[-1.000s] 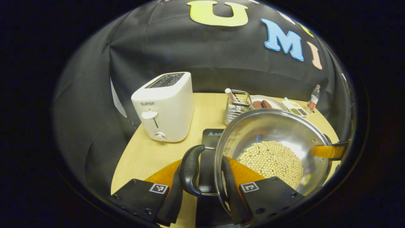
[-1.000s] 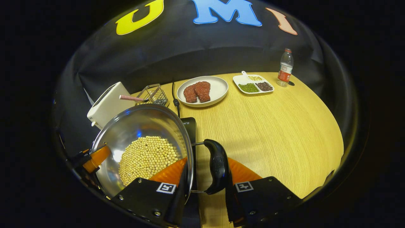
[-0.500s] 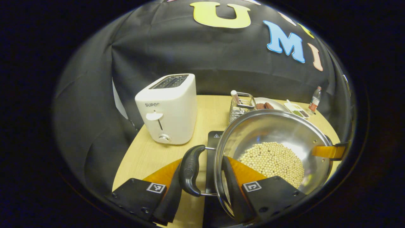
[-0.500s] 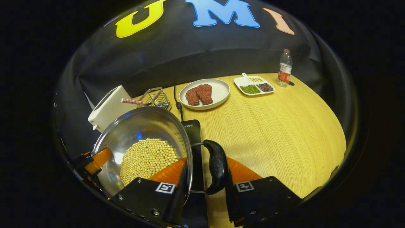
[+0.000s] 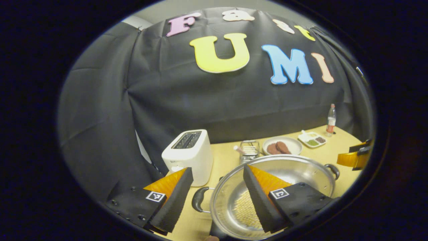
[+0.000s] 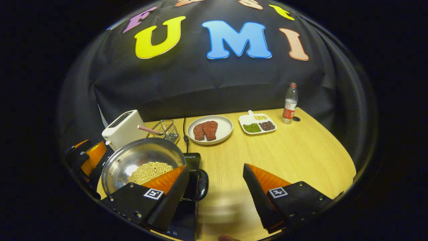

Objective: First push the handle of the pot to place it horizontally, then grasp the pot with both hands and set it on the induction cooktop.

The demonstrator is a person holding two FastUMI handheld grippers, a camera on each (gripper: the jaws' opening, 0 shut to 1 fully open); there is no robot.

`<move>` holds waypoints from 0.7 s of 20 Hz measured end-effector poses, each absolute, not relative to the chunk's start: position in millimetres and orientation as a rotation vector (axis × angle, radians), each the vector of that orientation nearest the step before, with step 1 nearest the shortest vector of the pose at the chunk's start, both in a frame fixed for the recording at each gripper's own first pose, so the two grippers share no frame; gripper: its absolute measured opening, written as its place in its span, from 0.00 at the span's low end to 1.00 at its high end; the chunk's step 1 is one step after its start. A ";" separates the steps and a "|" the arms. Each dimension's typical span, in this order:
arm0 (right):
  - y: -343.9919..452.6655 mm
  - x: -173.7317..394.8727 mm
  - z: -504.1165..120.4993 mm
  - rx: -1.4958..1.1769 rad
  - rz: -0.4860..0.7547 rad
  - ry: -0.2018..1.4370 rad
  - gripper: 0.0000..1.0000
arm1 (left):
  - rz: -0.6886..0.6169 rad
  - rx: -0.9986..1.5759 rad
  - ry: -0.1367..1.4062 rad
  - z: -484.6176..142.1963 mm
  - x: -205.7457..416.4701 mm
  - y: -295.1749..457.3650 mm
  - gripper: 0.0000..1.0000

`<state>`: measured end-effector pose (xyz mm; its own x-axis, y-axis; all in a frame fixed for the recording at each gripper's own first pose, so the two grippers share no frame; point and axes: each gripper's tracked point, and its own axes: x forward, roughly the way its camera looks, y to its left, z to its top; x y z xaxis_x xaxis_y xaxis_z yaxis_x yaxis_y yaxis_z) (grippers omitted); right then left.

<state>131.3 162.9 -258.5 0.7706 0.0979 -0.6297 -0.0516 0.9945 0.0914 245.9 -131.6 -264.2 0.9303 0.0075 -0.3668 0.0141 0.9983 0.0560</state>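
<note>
Pot [image 6: 143, 164] is set on cooktop [image 6: 191, 160]; left hand-held gripper [image 5: 214, 197] and right hand-held gripper [image 6: 214, 197] are spread wide, empty. Retreat is best made straight, clear of handles.

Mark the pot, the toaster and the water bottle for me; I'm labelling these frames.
pot [image 6: 133, 157]: right gripper view, on its shiny inner wall above the beans.
toaster [image 5: 192, 157]: left gripper view, on its white front face.
water bottle [image 6: 289, 104]: right gripper view, on its labelled body.
</note>
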 end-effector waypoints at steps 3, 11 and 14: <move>120.1 116.9 -218.4 0.030 0.089 0.590 0.98 | 0.000 -0.015 0.318 -220.4 221.1 -167.1 0.91; 11.1 48.4 -133.9 -0.009 0.114 0.415 0.98 | -0.050 -0.065 0.228 -139.4 127.2 -283.5 0.97; -26.1 22.0 -105.9 0.008 0.110 0.369 0.98 | -0.069 -0.048 0.171 -110.8 87.4 -321.7 0.97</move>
